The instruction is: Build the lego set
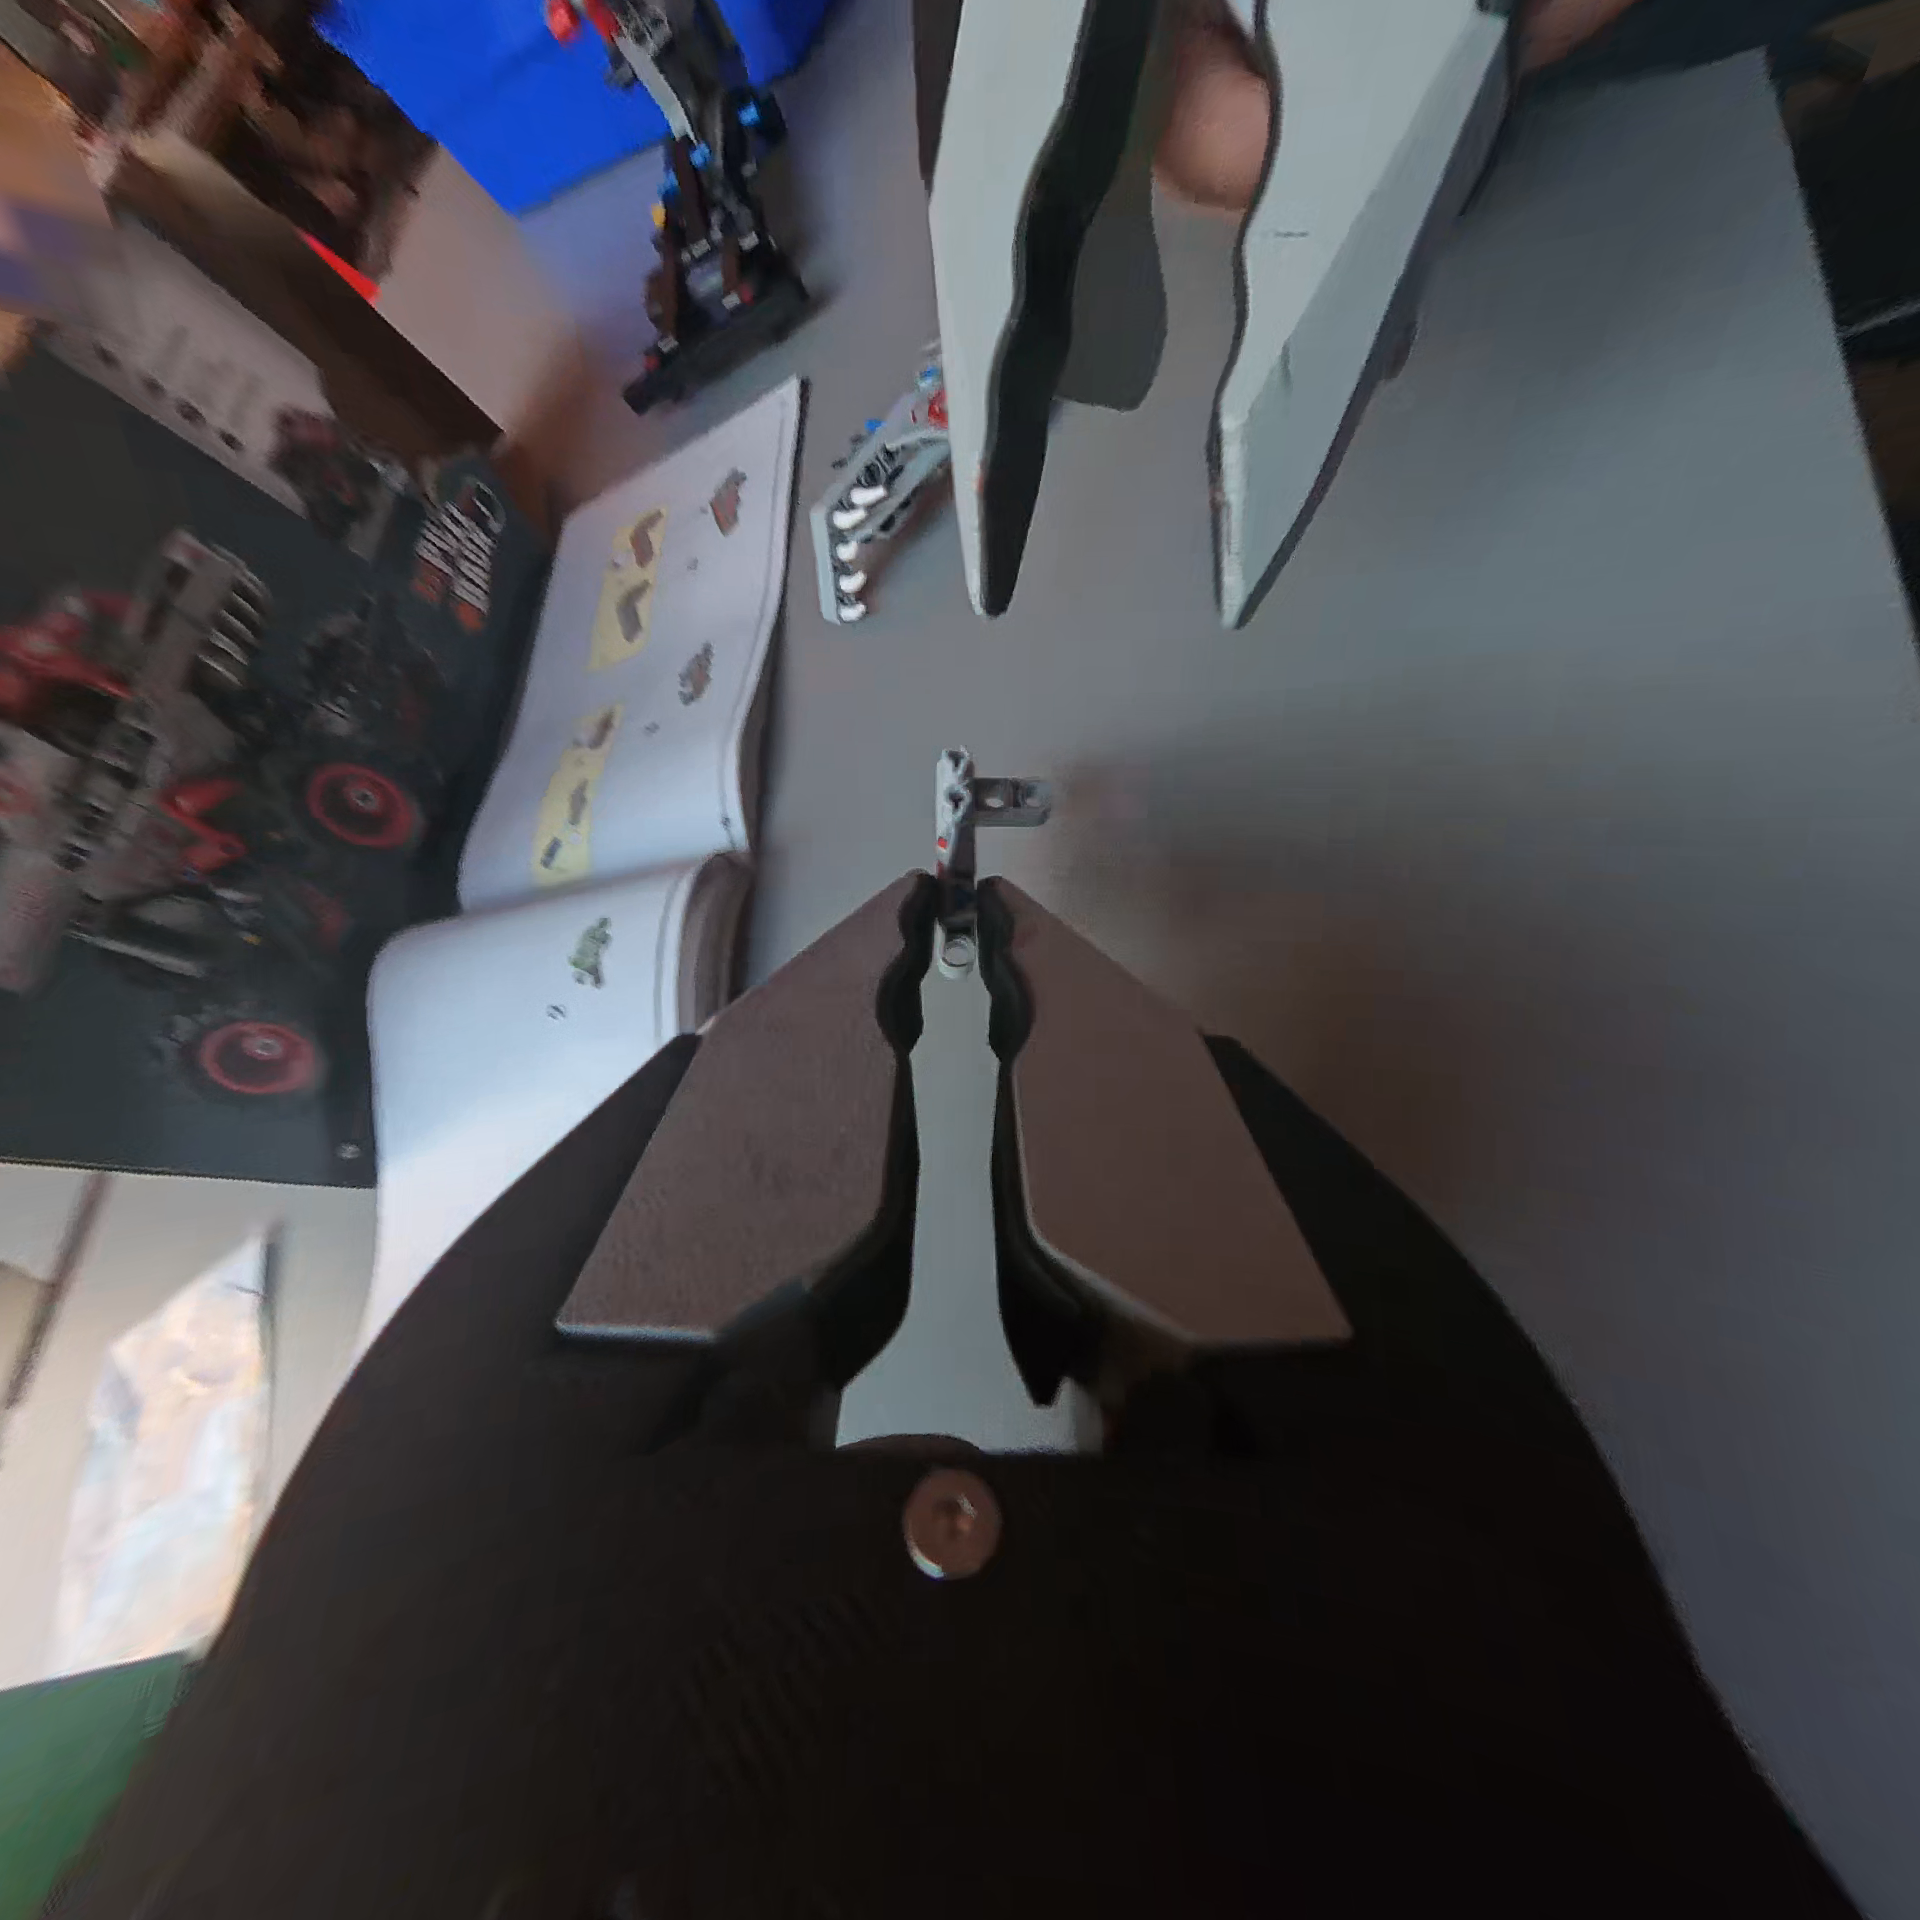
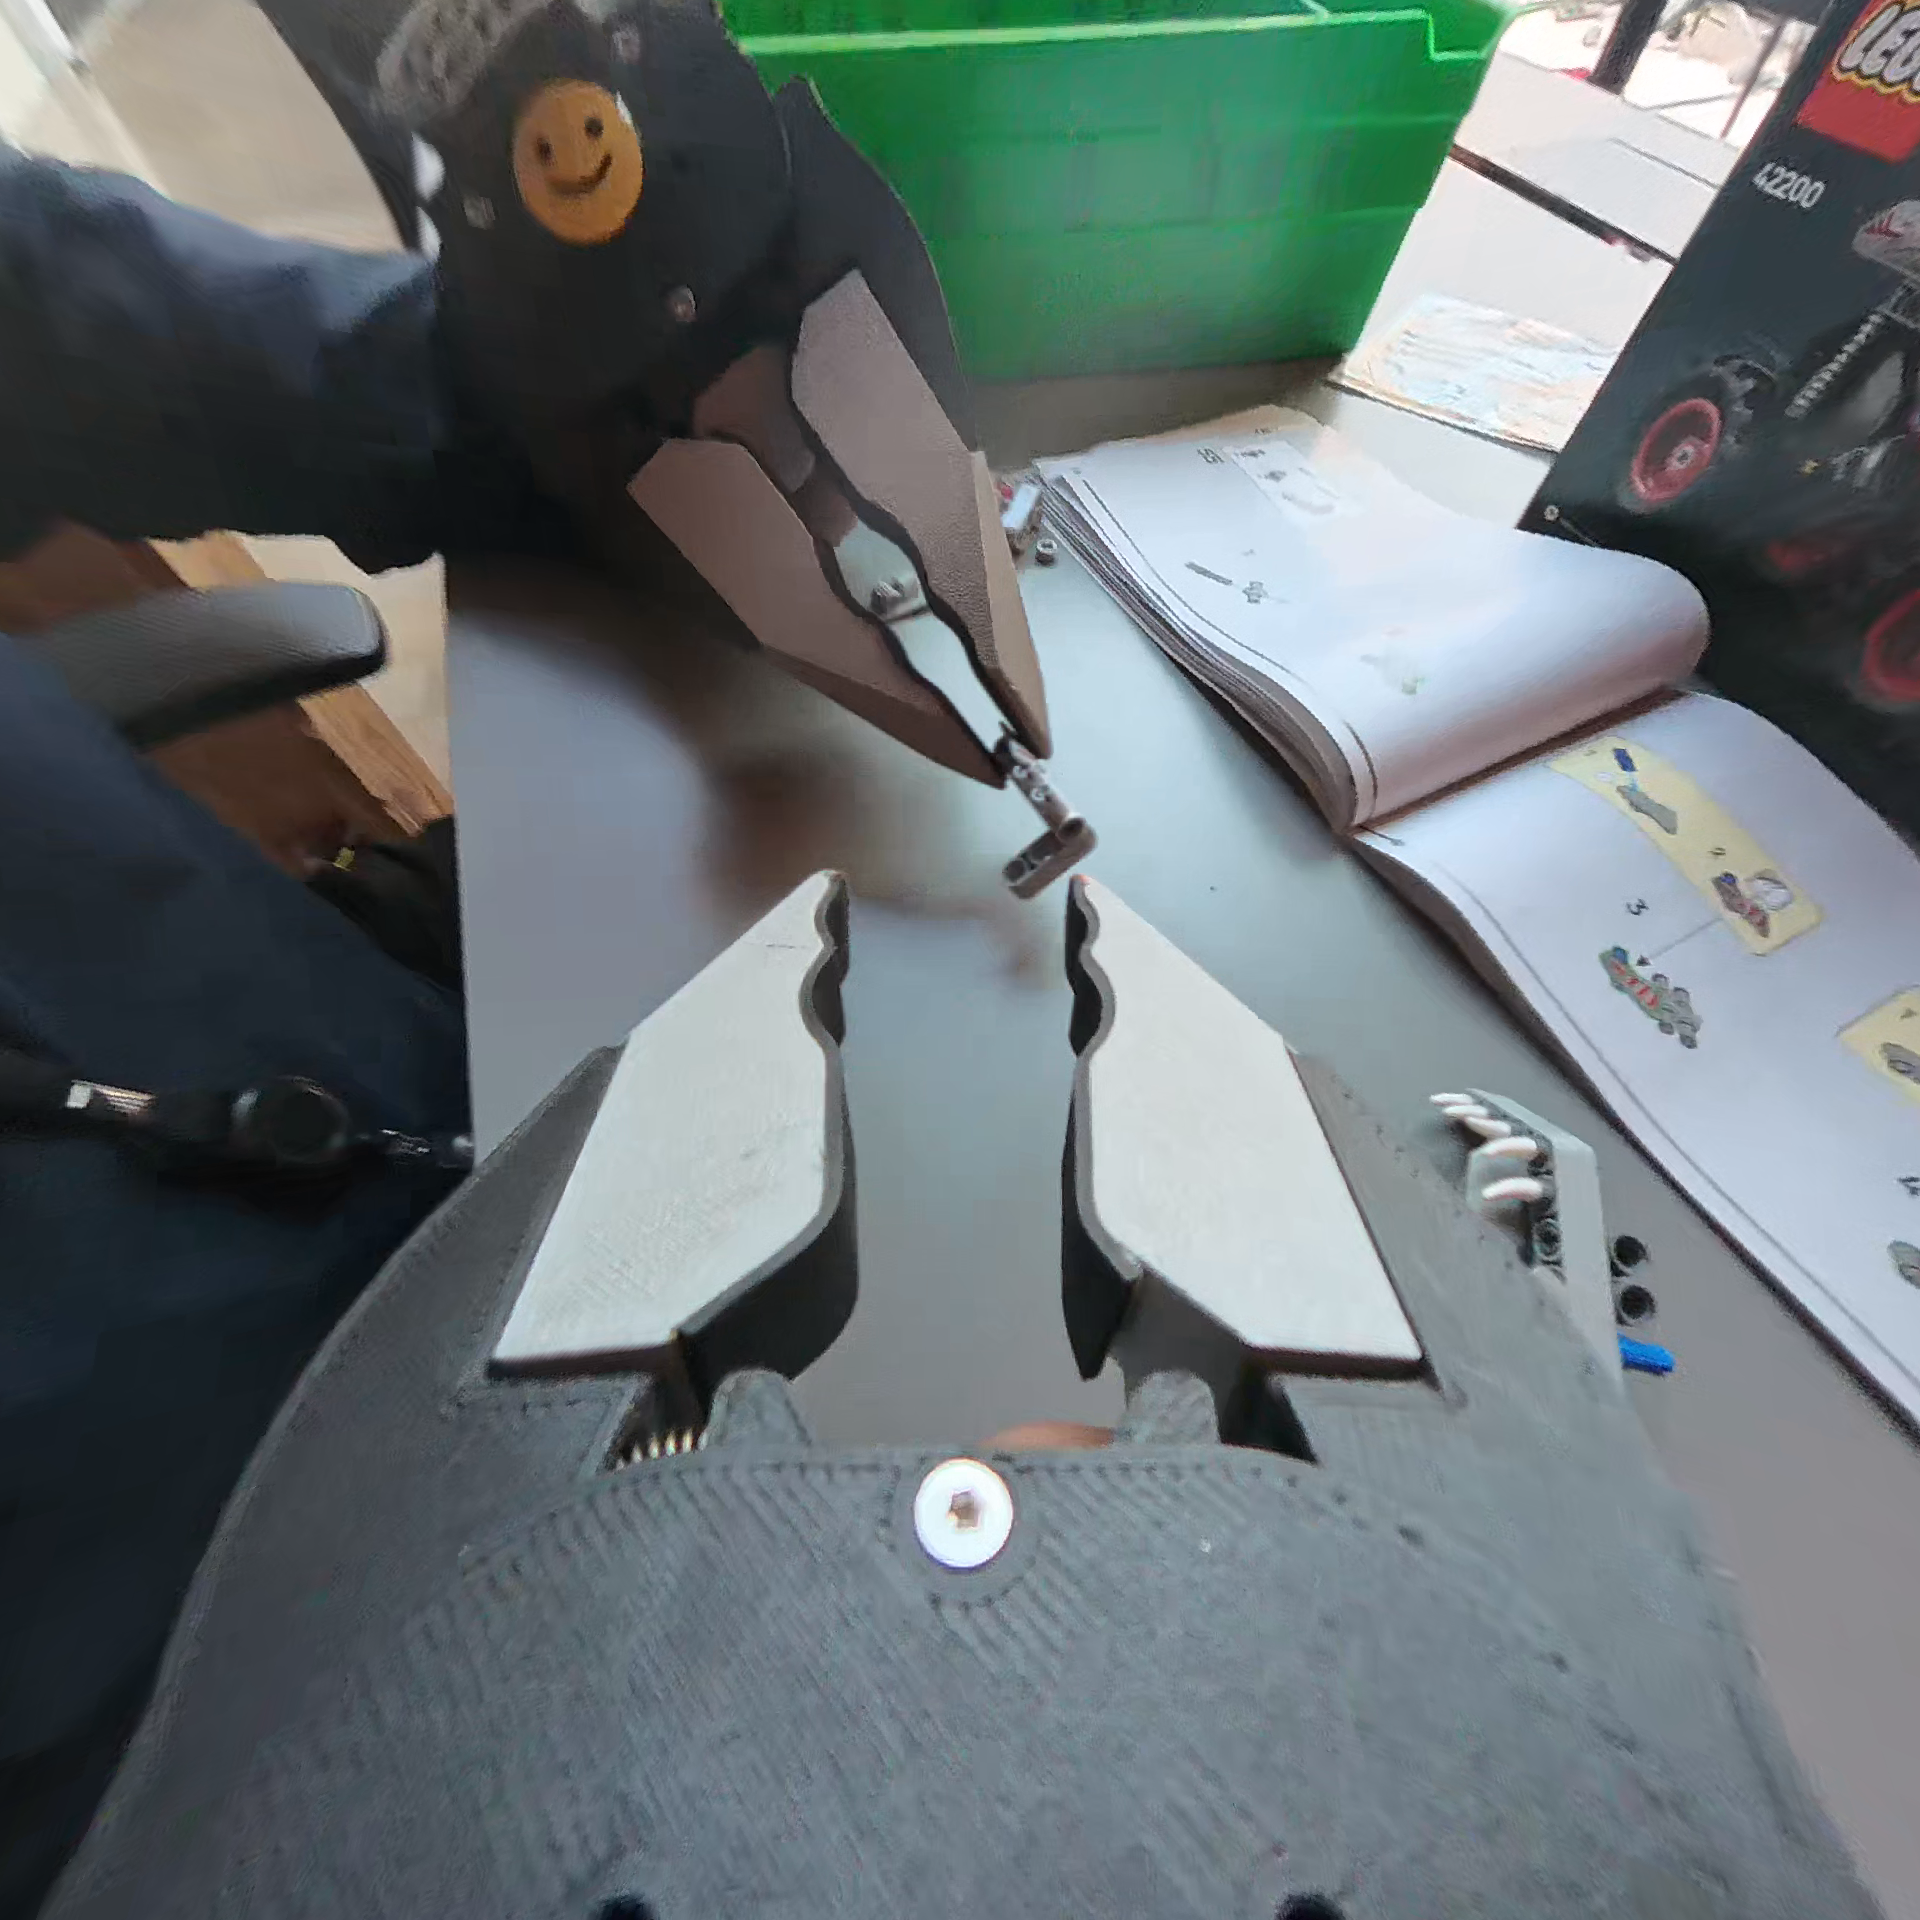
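The left tool [image 1: 951,883] clamps a small grey beam assembly [image 1: 961,821] above the desk [image 1: 1455,831], while the right tool [image 2: 956,904], fingers apart, waits at its 12 o'clock, apparently mid-handover, needing a careful close.

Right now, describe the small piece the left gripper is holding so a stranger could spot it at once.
Start at the open instruction booklet on the dark table; just beside it, the left gripper points down with its jaws shut. Pinched at their tip is a small grey piece, held above the table. Unlike the bigger grey assembly lying by the booklet, it is slim, with a short crossbar with holes at its far end.
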{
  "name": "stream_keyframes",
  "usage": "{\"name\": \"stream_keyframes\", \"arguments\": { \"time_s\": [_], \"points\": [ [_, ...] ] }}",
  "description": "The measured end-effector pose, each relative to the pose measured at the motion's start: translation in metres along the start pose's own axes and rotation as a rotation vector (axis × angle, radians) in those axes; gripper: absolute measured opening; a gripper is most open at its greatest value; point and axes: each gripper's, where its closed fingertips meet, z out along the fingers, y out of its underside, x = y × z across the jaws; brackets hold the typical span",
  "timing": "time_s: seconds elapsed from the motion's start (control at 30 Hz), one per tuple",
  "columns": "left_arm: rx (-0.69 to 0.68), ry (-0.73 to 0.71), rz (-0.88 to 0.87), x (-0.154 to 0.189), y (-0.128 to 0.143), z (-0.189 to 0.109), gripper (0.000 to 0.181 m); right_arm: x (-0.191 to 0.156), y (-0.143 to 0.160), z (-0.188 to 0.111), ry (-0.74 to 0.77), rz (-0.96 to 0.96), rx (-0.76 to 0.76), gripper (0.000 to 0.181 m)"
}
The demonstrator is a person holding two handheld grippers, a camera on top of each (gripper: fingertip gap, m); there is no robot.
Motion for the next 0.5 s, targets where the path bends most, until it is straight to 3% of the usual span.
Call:
{"name": "stream_keyframes", "arguments": {
  "time_s": [0.17, 0.5],
  "points": [
    [0.079, -0.181, 0.260, -0.008, -0.025, -0.009, 0.005, 0.002, -0.005, 0.002, -0.027, 0.020, 0.031, 0.051],
    [0.106, -0.440, 0.661, -0.006, -0.052, -0.014, 0.004, 0.001, -0.017, -0.005, 0.004, -0.020, 0.127, 0.053]
  ]
}}
